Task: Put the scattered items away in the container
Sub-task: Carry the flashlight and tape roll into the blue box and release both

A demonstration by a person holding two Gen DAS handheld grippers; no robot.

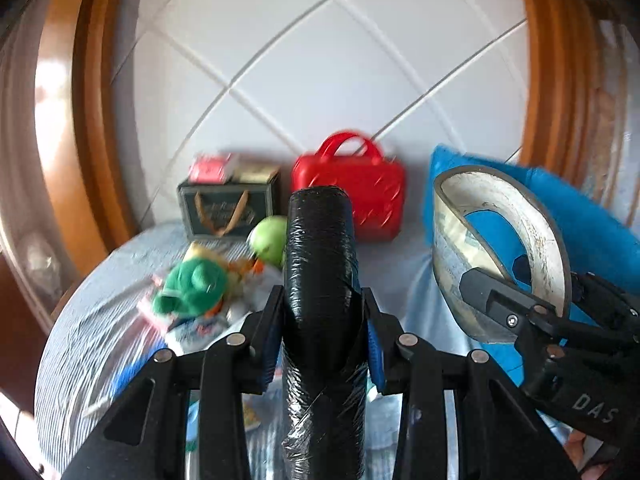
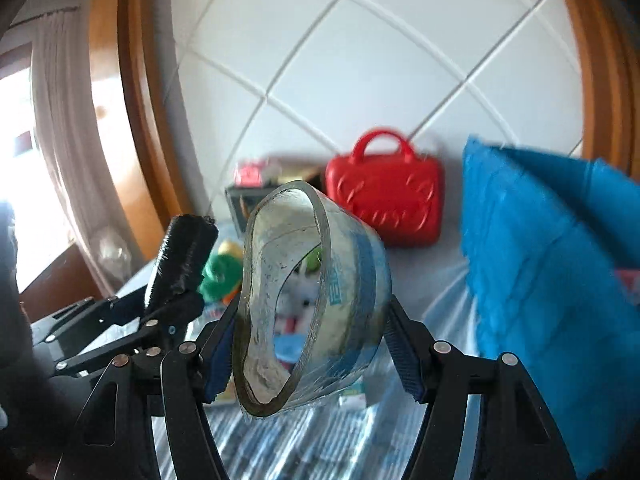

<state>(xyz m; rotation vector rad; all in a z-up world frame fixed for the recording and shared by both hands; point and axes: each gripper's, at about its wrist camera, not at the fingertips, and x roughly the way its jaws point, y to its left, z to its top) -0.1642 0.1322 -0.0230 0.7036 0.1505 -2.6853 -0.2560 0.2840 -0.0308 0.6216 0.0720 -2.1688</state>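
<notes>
We hold two things aloft above a bed [image 1: 80, 340] with a striped cover. Our left gripper [image 1: 322, 328] has its jaws nearly closed, pinched on a black plastic-wrapped roll [image 1: 320, 264] whose long axis runs away from us. Our right gripper [image 2: 310, 344] has its jaws about half open, clamped across a squashed roll of clear packing tape [image 2: 344, 280]. The likely container, a dark open box [image 1: 228, 208], sits far against the tiled wall, ahead and left of both grippers, beside a red toy case [image 1: 352, 188]. We judge the left hand nearer. More clutter, including a green plush toy [image 1: 192, 284], lies between.
</notes>
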